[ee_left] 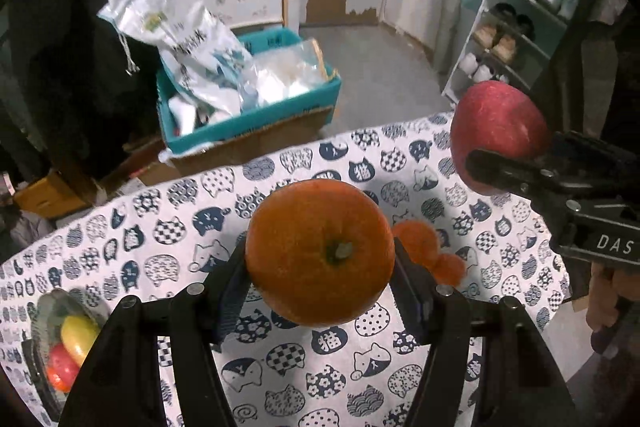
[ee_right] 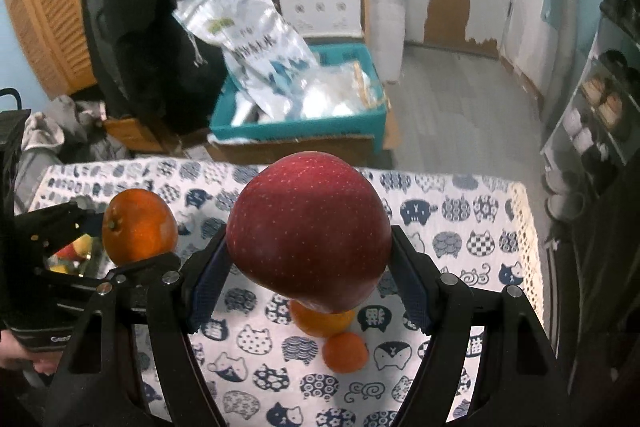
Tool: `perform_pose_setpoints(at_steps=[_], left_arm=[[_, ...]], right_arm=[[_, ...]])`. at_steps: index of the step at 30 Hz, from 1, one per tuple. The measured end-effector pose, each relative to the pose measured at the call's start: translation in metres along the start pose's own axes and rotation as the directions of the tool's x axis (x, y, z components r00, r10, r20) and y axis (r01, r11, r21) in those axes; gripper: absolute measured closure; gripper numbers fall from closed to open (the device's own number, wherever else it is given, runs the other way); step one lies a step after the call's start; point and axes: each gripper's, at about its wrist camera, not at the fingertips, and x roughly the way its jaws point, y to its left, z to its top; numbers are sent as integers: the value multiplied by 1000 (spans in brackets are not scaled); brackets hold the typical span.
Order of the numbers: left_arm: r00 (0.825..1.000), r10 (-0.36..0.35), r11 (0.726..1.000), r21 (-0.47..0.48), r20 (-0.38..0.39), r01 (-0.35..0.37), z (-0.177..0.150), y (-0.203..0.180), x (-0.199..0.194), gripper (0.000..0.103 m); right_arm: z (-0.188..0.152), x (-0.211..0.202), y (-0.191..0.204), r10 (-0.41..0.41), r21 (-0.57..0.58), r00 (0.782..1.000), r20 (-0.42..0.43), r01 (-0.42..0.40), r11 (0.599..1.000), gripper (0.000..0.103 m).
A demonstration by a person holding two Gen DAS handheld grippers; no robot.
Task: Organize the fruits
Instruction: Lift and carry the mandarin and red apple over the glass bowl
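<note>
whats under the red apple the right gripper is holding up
Below the red apple, held by the right gripper, two oranges sit on the cat-print tablecloth: a larger orange, its top hidden by the apple, and a small orange in full view.

The left tool (ee_left: 320, 267) holds an orange (ee_left: 320, 251) above the desk (ee_left: 168, 251); to its right, the right tool (ee_right: 310, 263) holds an apple (ee_right: 310, 227). Two smaller oranges (ee_right: 345, 346) lie touching on the desk beneath. A bowl (ee_left: 52, 311) of fruit sits at the desk's left; a crate (ee_left: 256, 115) stands behind.
</note>
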Motion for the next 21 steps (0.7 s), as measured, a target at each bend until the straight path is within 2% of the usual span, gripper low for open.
perform_pose_setpoints(at_steps=[13,21], left_arm=[[994,7,1000,26,106,-9,-10,5,-68,37],[992,19,999,-30,127,-15,-24,32,-92,37]], right_arm=[[9,-41,40,63,-56,995,73,-59,997,28],[13,-48,72,122,-100,989,84,-114,988,28]])
